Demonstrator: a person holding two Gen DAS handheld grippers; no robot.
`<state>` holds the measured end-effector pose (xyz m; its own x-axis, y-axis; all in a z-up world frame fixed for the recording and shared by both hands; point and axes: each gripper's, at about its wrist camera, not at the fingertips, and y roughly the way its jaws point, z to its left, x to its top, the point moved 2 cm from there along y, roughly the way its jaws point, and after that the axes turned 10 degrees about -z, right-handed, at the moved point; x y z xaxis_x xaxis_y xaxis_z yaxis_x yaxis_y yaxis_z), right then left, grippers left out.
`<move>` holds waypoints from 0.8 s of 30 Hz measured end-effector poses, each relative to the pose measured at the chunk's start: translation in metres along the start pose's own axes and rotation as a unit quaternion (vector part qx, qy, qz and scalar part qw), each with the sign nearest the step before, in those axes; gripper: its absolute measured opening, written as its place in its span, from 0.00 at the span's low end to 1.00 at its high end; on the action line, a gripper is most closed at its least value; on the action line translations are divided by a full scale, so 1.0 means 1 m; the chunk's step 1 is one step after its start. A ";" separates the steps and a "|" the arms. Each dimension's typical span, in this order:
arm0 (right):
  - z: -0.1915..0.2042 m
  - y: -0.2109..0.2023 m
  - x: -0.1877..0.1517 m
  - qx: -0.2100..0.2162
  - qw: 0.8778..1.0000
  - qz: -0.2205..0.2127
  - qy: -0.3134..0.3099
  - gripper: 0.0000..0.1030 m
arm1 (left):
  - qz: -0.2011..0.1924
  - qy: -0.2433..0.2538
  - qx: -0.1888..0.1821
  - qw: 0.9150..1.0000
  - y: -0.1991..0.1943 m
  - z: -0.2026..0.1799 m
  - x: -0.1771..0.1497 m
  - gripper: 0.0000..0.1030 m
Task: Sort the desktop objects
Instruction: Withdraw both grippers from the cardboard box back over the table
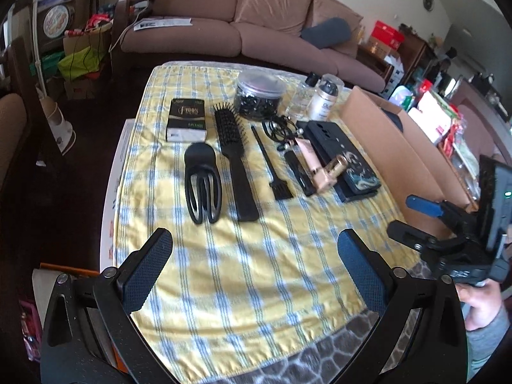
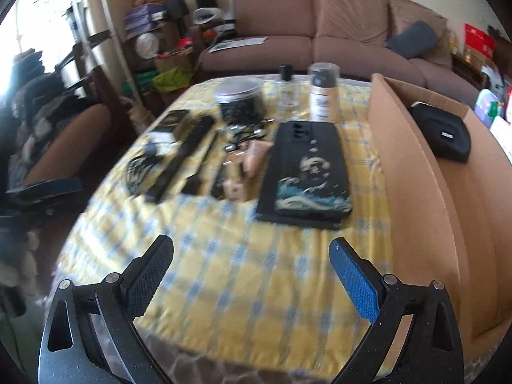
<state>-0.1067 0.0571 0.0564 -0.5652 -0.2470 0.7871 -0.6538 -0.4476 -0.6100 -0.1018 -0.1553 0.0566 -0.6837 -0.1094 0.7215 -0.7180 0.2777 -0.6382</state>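
Grippers were both empty and spread wide; the left gripper (image 1: 255,256) hovered over the near part of the yellow-and-blue checked cloth (image 1: 256,272), its jaws released and touching nothing; the right gripper (image 2: 252,264) hovered likewise over the same cloth, jaws released, and appeared in the left wrist view at the right edge, held in the person's hand (image 1: 480,307).

Objects for sorting lay in a rough row across the far half of the cloth; from the left: a black claw hair clip (image 1: 202,180), just beside a black vent hairbrush (image 1: 235,156), then a slim black tint brush (image 1: 272,166); a black-and-white box (image 1: 186,120) lay behind the clip; a clear jar of small black items (image 1: 260,96) stood at the back, with a clear bottle with a black cap (image 1: 302,97) and a white bottle under a clear cap (image 1: 326,97) to its right, touching or nearly so; a tangle of black cable (image 1: 280,128) lay in front of the jar; a beige tube (image 1: 308,155) and a rose-gold lipstick (image 1: 332,169) rested against a black phone case printed with a wave (image 2: 308,172), which lay on a flat black box.

Cardboard box (image 2: 416,166) stood open at the right edge of the cloth, near the phone case; a black pouch (image 2: 443,136) lay inside it; a brown sofa (image 2: 320,32) stood behind the table.
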 end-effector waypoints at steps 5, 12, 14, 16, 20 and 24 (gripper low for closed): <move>-0.010 0.030 0.000 -0.037 0.999 0.003 -0.012 0.97 | 0.000 -0.015 -0.013 1.000 0.011 0.005 0.004 1.00; -0.028 0.059 0.000 -0.071 0.997 0.008 -0.017 0.97 | 0.005 -0.004 -0.039 0.999 0.014 -0.007 0.008 1.00; -0.032 0.066 0.001 -0.063 0.998 0.011 -0.010 0.97 | 0.008 -0.011 -0.045 0.999 0.015 -0.008 0.008 1.00; -0.034 0.074 0.002 -0.061 0.998 0.019 -0.007 0.97 | 0.008 -0.014 -0.046 0.999 0.016 -0.009 0.007 1.00; -0.035 0.083 0.003 -0.052 0.998 0.027 0.001 0.97 | 0.009 -0.017 -0.050 0.999 0.018 -0.012 0.008 1.00; -0.038 0.082 0.003 -0.045 0.999 0.026 0.007 0.89 | 0.013 -0.019 -0.051 0.998 0.019 -0.013 0.006 1.00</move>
<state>-0.1810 0.0522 0.0055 -0.6070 -0.2550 0.7527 -0.6655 -0.3546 -0.6568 -0.1183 -0.1385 0.0520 -0.7073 -0.1368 0.6936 -0.6846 0.3771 -0.6238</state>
